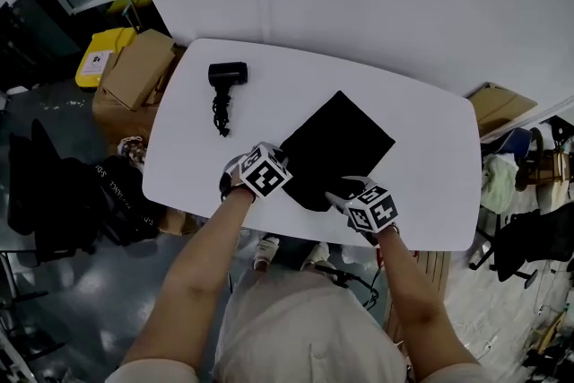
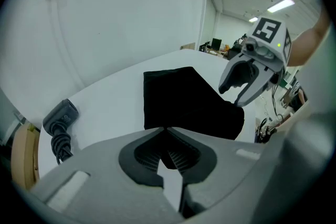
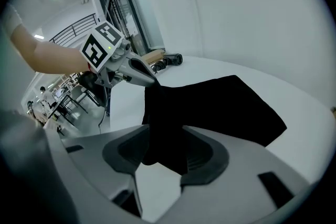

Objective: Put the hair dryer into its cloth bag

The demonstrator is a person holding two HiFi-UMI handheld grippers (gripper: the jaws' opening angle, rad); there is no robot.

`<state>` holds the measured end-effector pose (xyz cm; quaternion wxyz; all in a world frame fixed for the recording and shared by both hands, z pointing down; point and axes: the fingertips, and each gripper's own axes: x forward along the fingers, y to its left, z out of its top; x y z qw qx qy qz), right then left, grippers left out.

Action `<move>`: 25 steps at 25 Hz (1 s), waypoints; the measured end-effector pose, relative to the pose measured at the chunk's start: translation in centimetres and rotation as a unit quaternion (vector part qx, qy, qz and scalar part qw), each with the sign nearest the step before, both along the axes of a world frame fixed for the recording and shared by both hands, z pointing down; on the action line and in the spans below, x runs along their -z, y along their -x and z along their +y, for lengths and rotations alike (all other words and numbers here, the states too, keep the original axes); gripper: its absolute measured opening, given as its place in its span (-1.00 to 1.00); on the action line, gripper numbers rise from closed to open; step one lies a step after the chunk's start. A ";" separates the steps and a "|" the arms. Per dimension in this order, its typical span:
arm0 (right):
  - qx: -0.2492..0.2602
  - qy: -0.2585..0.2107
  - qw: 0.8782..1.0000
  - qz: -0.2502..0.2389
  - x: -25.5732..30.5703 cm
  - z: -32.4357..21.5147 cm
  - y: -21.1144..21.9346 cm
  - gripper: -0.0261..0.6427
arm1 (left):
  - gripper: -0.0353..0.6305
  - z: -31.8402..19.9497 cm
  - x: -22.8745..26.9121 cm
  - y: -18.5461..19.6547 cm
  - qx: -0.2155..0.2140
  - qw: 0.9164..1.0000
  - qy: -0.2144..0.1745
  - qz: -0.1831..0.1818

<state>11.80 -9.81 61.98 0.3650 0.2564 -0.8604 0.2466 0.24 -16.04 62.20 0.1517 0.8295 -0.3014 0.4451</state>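
Two grippers are seen at the near edge of the cloth bag [image 1: 339,143] in the head view: the left gripper [image 1: 283,164] at its left corner, the right gripper [image 1: 341,195] at its near right corner. The black bag is spread flat at the middle of the white counter [image 1: 421,193]. The hair dryer [image 1: 228,73] is laid well apart from it, toward the far left, with its coiled cord [image 1: 221,114] beside it. Over to the left gripper view: the left gripper [image 2: 168,131] is closed narrow, its pads pinched together on the bag's near edge [image 2: 178,99], and the right gripper [image 2: 242,93] is seen at the bag's right corner, the dryer [image 2: 62,115] off to the left on the counter. Now the right gripper view: black fabric is bunched between the pads of the right gripper [image 3: 168,149], so the bag [image 3: 220,105] is held there too, and its other corner is drawn up at the left gripper's tip [image 3: 147,77].
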 end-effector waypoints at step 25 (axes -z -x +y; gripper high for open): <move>0.069 -0.084 0.989 0.097 1.5 -4.1 6.2 -0.85 | -0.82 -0.8 0.9 -0.3 0.037 0.994 0.047 0.088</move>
